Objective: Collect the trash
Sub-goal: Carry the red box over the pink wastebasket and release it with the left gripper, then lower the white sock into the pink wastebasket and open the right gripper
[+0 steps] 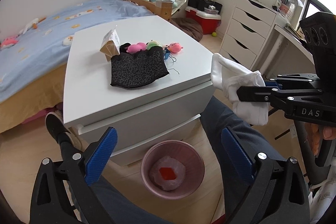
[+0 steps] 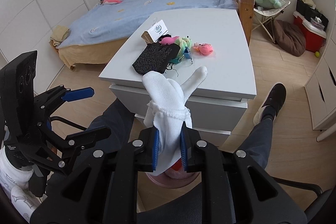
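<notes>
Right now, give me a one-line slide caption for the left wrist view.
Open left gripper above pink bin holding a wrapper; right gripper clamps white glove beside white drawer unit.

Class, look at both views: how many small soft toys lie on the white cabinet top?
3, by the black cloth: a pink one nearest the carton, a green-yellow one in the middle, a pink-orange one apart. Others may hide behind the cloth.

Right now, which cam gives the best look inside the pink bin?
Left wrist. It looks straight down into the pink bin, showing the rim and a crumpled wrapper with a red patch at the bottom. In the right wrist view the right gripper and its white glove hide most of it; only a rim sliver shows.
</notes>
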The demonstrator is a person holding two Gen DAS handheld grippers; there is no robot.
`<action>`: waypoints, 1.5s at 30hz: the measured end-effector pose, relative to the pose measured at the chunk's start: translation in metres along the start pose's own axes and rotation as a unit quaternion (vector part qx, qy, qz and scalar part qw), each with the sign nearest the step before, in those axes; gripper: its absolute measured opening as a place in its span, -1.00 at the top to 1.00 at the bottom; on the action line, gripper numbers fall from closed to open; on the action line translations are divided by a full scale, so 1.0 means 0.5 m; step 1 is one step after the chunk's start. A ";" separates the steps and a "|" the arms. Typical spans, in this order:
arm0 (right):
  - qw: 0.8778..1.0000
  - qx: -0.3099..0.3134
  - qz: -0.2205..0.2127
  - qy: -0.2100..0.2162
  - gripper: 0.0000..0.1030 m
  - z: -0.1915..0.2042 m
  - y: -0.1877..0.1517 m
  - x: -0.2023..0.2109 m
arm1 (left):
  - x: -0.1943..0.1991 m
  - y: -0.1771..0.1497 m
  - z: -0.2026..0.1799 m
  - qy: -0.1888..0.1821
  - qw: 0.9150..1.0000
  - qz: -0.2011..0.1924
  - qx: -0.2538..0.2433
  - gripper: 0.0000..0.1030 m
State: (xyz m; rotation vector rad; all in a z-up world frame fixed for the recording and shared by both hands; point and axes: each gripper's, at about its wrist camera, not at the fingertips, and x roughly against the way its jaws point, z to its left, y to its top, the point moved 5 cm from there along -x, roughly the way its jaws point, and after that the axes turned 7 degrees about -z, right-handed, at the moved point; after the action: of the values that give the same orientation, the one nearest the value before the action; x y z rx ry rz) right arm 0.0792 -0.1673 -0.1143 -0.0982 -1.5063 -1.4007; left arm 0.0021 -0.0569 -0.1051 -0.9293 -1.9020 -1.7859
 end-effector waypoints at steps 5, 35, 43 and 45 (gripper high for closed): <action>1.000 0.006 0.006 0.004 0.68 0.008 -0.005 -0.006 | 0.010 0.004 0.015 0.008 1.000 -0.006 0.008 -0.85; 1.000 0.004 0.020 0.022 -0.84 0.035 -0.027 -0.038 | 0.047 -0.010 0.090 0.038 0.998 -0.022 0.054 -0.85; 1.000 -0.006 0.017 0.021 -0.85 0.028 -0.023 -0.035 | 0.045 0.000 0.087 0.034 0.998 -0.023 0.052 -0.85; 1.000 -0.006 0.016 0.021 -0.85 0.027 -0.021 -0.034 | 0.044 0.006 0.085 0.034 0.998 -0.023 0.048 -0.85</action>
State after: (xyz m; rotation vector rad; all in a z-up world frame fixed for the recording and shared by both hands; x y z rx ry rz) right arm 0.0722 -0.1508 -0.1302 -0.0991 -1.4565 -1.3785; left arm -0.0044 -0.0110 -0.0939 -0.7866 -1.9627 -1.7124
